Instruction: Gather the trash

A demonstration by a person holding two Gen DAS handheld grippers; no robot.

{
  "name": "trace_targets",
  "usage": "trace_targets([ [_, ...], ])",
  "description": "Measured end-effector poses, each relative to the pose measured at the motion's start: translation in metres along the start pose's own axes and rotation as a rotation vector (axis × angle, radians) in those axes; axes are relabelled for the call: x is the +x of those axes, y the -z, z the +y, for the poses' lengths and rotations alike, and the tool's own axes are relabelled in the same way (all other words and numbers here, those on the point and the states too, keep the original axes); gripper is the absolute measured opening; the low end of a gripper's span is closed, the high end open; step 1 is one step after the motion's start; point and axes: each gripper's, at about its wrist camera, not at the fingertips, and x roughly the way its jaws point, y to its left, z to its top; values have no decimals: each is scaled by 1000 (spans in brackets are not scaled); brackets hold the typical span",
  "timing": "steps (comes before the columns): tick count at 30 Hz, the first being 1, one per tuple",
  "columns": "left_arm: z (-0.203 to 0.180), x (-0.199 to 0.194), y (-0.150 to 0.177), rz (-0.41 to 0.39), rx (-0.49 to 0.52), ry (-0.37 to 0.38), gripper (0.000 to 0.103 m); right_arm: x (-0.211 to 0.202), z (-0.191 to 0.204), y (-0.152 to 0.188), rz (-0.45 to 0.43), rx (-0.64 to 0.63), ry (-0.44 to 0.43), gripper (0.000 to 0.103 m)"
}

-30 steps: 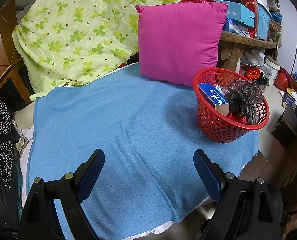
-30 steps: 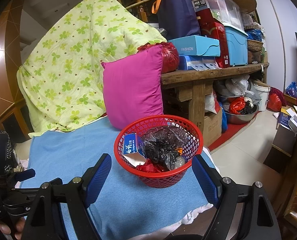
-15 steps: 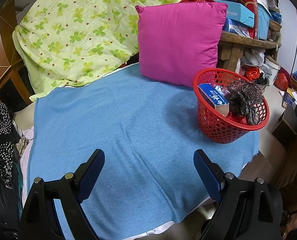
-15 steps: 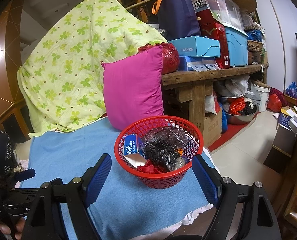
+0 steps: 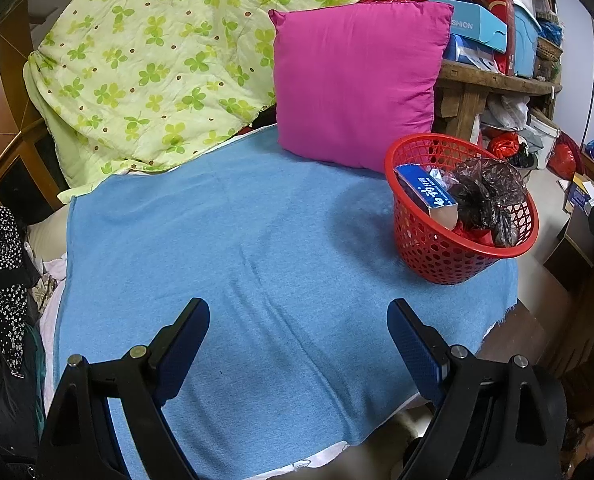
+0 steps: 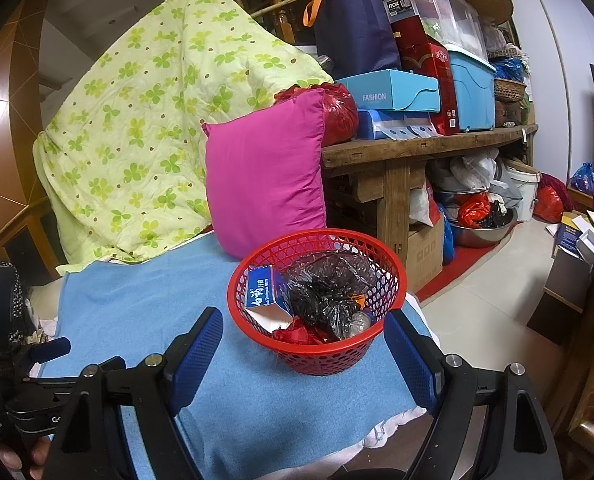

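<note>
One red basket (image 6: 317,344) sits on the blue cloth (image 5: 237,260) near its right edge, just in front of the single pink cushion (image 5: 357,88). Inside it: one blue-and-white carton (image 6: 263,294) with white characters too small to read, one crumpled black plastic bag (image 6: 329,292), and some red scrap (image 6: 297,336) at the bottom. One green clover-print quilt (image 5: 157,60) is heaped behind the cloth.

Both grippers hover over the cloth with jaws spread wide and nothing between them: the left gripper (image 5: 299,334) is over bare cloth, and the right gripper (image 6: 303,344) frames the basket. Compared with a second ago, nothing has shifted: basket, trash and grippers sit exactly as before.

On the wooden bench (image 6: 417,148), a teal box (image 6: 389,90) reads "FASHION" and a clear bin (image 6: 429,8) reads "ROX".
</note>
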Motion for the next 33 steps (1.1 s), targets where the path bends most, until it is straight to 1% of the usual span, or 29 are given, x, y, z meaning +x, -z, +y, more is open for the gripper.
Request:
trace_targets([
  [24,1,1,1,1,-8,0,90,0,0,2,1,-2,2,85],
  [33,-1,-7,-1,-9,-2,-5,90,-5,0,2,-7,2,4,85],
])
